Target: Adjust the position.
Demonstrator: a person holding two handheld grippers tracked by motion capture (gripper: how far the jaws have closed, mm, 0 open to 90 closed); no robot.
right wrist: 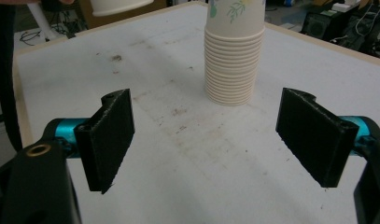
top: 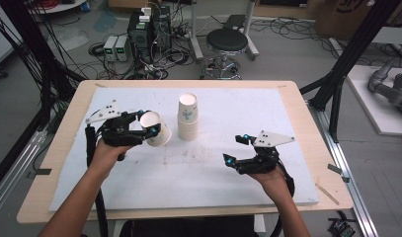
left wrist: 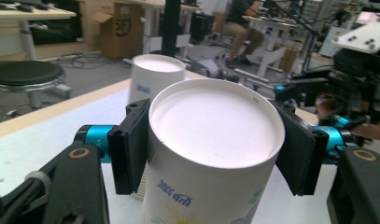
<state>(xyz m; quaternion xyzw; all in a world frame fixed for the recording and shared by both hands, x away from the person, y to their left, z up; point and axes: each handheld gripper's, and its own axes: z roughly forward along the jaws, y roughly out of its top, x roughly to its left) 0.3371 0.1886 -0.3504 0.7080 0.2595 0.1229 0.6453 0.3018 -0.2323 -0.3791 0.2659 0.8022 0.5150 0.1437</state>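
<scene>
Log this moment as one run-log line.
left gripper: shut on paper cup, held tilted | right gripper: open, empty | cup stack: upright on table

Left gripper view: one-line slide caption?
Left gripper jaws clamp a paper cup, base toward camera; the cup stack stands behind.

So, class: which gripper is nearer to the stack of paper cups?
Left. The left gripper, holding a single cup, sits just beside the stack of paper cups; the right gripper is open, farther off toward the person.

Floor: grey, strewn with black cables (top: 179, 54) | Furniture: black round stool (top: 227, 40), cardboard box (left wrist: 122, 32), wooden table (top: 55, 148) with white mat | Frame: black metal posts (top: 344, 64) | Light: even, indoor
</scene>
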